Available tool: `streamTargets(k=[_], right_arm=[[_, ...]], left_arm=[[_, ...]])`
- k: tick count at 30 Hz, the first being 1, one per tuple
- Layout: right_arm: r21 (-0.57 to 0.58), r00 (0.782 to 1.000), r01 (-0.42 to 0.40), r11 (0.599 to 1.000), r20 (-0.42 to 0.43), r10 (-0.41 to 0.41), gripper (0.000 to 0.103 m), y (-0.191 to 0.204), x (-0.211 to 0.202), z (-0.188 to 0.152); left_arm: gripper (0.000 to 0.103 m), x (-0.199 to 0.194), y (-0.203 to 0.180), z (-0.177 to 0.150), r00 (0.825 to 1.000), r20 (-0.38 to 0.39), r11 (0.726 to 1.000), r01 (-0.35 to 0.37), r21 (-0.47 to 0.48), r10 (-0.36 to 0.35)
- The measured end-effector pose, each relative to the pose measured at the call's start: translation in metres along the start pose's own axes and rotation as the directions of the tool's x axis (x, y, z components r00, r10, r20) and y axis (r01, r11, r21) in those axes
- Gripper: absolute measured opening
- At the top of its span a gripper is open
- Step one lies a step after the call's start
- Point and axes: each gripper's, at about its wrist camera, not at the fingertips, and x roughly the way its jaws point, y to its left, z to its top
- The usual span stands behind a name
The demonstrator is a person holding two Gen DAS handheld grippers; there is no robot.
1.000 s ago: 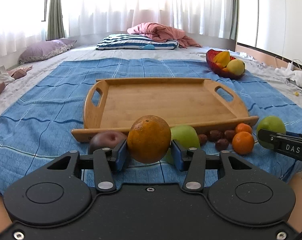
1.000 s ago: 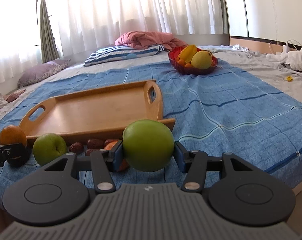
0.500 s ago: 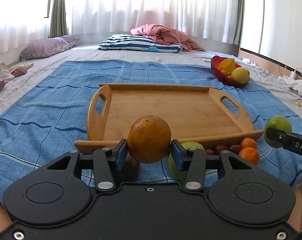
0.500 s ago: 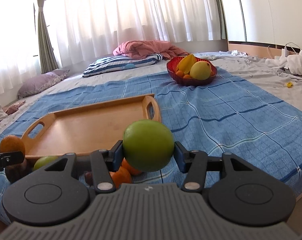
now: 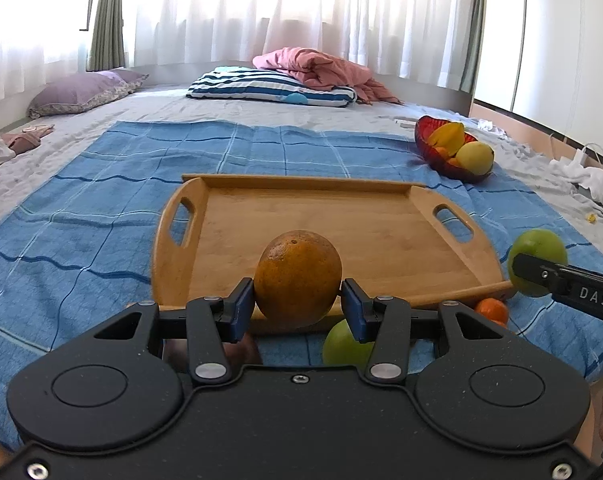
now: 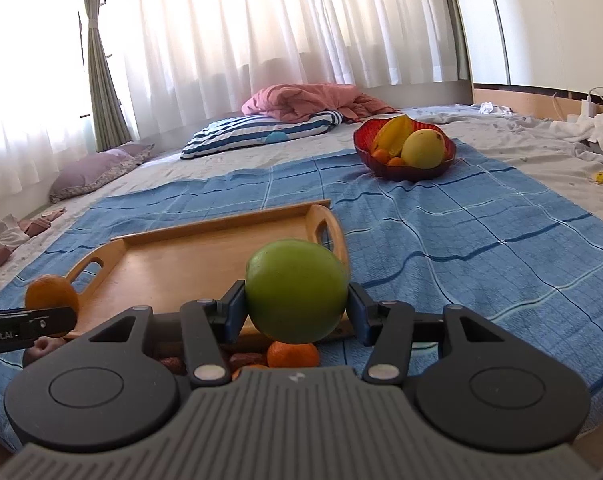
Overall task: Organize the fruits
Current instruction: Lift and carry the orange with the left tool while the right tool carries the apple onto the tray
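Note:
My left gripper [image 5: 297, 306] is shut on a large orange [image 5: 297, 278] and holds it above the near rim of the empty wooden tray [image 5: 321, 220]. My right gripper [image 6: 297, 312] is shut on a green apple [image 6: 296, 290], raised near the tray's right end [image 6: 205, 256]. The held apple also shows in the left wrist view [image 5: 537, 258], and the held orange in the right wrist view [image 6: 50, 294]. On the blue blanket in front of the tray lie a second green apple [image 5: 343, 344], small tangerines [image 5: 491, 310] [image 6: 292, 354] and dark brown fruits [image 6: 245, 359].
A red bowl [image 6: 405, 168] with yellow and orange fruit stands on the blue blanket [image 6: 461, 232] behind the tray to the right. A striped pillow [image 5: 273, 90] and a pink quilt [image 5: 317, 68] lie at the far end of the bed, a purple pillow [image 5: 81, 92] at the left.
Both grippers have lifted their fruit higher and moved forward toward the tray. The fruits left on the blanket have sunk lower in both views.

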Motion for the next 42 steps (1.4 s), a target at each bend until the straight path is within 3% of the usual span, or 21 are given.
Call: streamTargets(k=[24,42], right_arm=[[-0.079,0.995,-0.026,0.997,-0.099,0.018,0.056,0.012,0.056,0.011],[-0.087,0.989,-0.028,0.996,-0.147,0.015,0.056,0.010,0.079,0.007]], left_arm=[[0.045,0.075,-0.027,0.022,0.989,-0.100,0.994,0.103,-0.036,-0.107],[0.045,0.105,-0.036,0.022,0.980,-0.149,0.991,0.129,-0.032,-0.132]])
